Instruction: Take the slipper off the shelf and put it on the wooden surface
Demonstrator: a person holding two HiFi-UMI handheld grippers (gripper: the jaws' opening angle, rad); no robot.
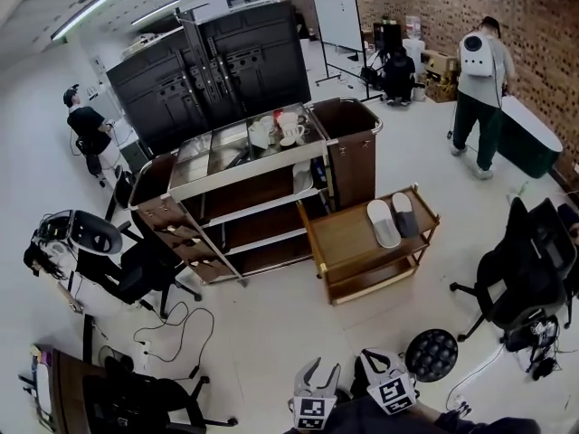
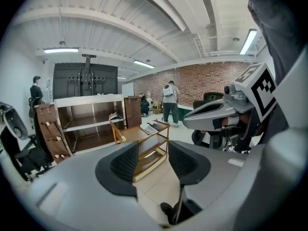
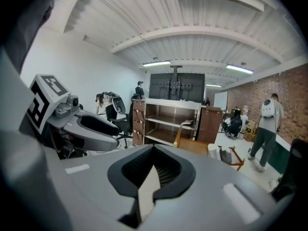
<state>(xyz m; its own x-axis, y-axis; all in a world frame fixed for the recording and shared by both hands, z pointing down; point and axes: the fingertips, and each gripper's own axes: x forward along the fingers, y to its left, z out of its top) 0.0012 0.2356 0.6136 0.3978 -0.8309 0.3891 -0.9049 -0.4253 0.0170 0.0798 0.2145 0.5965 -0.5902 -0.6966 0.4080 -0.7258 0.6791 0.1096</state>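
Observation:
A white slipper [image 1: 302, 177] lies on the middle shelf of the metal shelf unit [image 1: 237, 188]; it also shows in the left gripper view [image 2: 114, 116] and the right gripper view [image 3: 187, 123]. On the wooden cart's top [image 1: 348, 233], a white slipper [image 1: 383, 222] and a grey slipper [image 1: 404, 213] rest side by side. Both grippers are low and near me, far from the shelf. My left gripper [image 1: 318, 369] [image 2: 153, 163] is open with nothing between its jaws. My right gripper [image 1: 369, 358] [image 3: 153, 170] is shut and holds nothing.
A black round stool [image 1: 431, 354] stands just right of my grippers. Office chairs sit at the left [image 1: 136, 269] and right [image 1: 525, 274]. Cables [image 1: 176, 333] trail on the floor. A person [image 1: 479, 89] stands far right, and another [image 1: 89, 129] far left.

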